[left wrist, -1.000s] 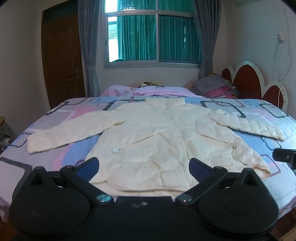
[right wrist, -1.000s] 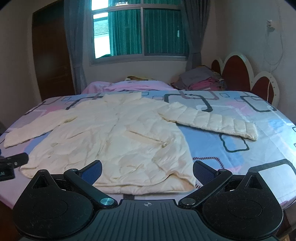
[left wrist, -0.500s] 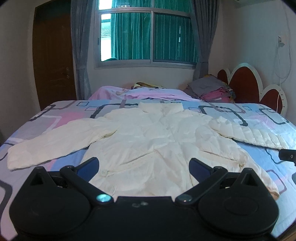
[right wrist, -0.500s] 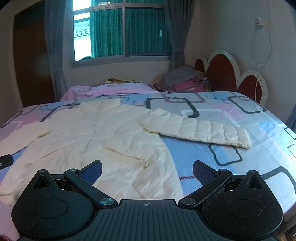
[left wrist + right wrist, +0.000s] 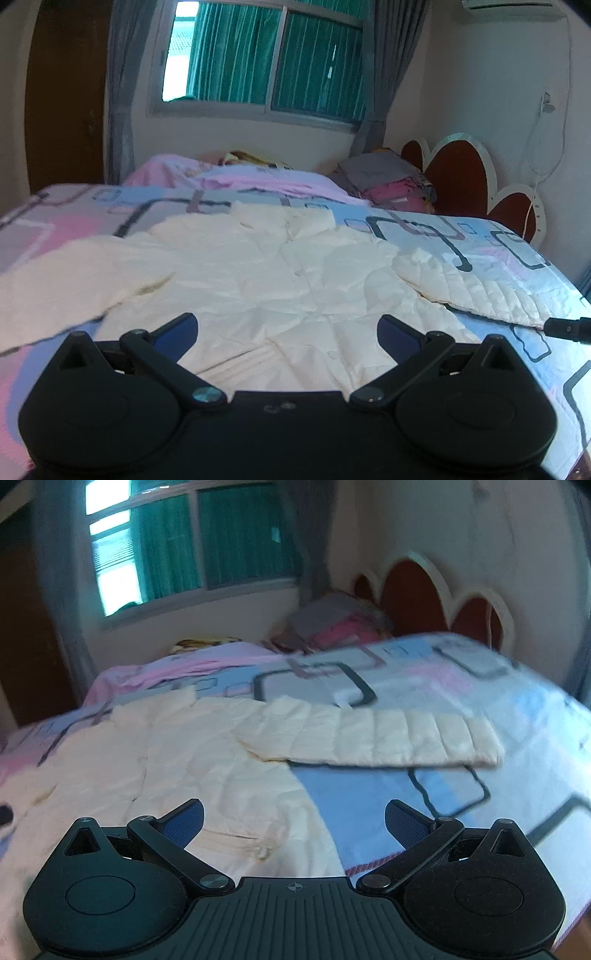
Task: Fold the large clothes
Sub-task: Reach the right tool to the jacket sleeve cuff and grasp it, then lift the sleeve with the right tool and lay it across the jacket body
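Cream jacket [image 5: 266, 280] (1) flat, 2 sleeves spread

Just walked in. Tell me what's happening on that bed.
A person holding a gripper in each hand is about to fold a cream puffer jacket laid flat on the patterned bed, sleeves spread to both sides. The left gripper hangs open over the jacket's body, near the hem. The right gripper is open too, over the jacket's edge, below the quilted right sleeve. Neither holds any fabric, and no fold has been made yet.
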Demonstrator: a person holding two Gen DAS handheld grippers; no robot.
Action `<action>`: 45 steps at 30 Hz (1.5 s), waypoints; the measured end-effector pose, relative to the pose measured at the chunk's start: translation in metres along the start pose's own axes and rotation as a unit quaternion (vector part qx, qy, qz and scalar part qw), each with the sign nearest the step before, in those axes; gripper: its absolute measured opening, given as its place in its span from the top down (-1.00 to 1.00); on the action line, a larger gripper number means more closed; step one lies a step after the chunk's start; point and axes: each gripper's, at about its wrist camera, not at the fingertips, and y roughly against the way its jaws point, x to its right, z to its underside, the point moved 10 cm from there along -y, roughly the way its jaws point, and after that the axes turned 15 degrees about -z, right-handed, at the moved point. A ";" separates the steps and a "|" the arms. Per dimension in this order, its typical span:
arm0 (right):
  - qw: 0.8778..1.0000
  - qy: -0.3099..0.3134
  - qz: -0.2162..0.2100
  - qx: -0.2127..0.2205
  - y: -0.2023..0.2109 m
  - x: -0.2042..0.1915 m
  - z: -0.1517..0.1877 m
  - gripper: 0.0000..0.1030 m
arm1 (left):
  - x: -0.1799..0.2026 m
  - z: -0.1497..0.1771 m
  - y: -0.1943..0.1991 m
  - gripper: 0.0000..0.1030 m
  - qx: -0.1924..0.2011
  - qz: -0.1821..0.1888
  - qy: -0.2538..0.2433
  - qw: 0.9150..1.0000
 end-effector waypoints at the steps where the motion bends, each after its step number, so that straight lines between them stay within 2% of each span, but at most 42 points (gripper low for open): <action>1: 1.000 -0.005 0.008 0.000 -0.003 0.010 -0.002 -1.00 | 0.002 0.000 -0.006 -1.00 -0.002 0.004 0.004 1.000; 8: 0.997 -0.058 0.052 0.002 -0.026 0.091 -0.020 -1.00 | 0.026 0.000 -0.046 -1.00 -0.041 0.017 0.012 0.999; 14: 0.991 -0.099 0.082 0.036 -0.042 0.159 -0.040 -0.99 | 0.056 -0.013 -0.074 -1.00 -0.009 -0.040 -0.026 0.999; 18: 0.987 -0.123 0.092 0.036 -0.062 0.196 -0.047 -0.99 | 0.081 -0.011 -0.103 -1.00 -0.048 -0.047 -0.037 0.997; 21: 0.986 -0.135 0.093 0.033 -0.074 0.214 -0.048 -0.97 | 0.091 -0.005 -0.122 -1.00 -0.085 -0.066 -0.026 0.994; 23: 0.984 -0.150 0.094 0.026 -0.083 0.224 -0.045 -0.04 | 0.094 -0.002 -0.128 -1.00 -0.093 -0.058 -0.018 0.994; 33: 0.966 -0.248 0.068 0.034 -0.112 0.273 -0.028 -0.03 | 0.100 -0.004 -0.145 -0.95 -0.108 -0.063 -0.002 0.992; 34: 0.963 -0.258 0.067 0.033 -0.115 0.278 -0.026 0.00 | 0.100 -0.006 -0.146 -0.95 -0.109 -0.067 0.000 0.992; 35: 0.962 -0.265 0.067 0.029 -0.118 0.283 -0.024 0.20 | 0.101 -0.008 -0.147 -0.95 -0.109 -0.070 0.002 0.992; 36: 0.959 -0.274 0.065 0.028 -0.120 0.287 -0.021 0.26 | 0.101 -0.010 -0.148 -0.95 -0.109 -0.072 0.003 0.991; 42: 0.948 -0.311 0.042 0.055 -0.119 0.306 -0.025 0.30 | 0.103 -0.021 -0.148 -0.99 -0.100 -0.085 -0.001 0.991; 45: 0.947 -0.312 0.039 0.058 -0.120 0.307 -0.028 0.31 | 0.102 -0.025 -0.148 -0.99 -0.099 -0.090 -0.003 0.991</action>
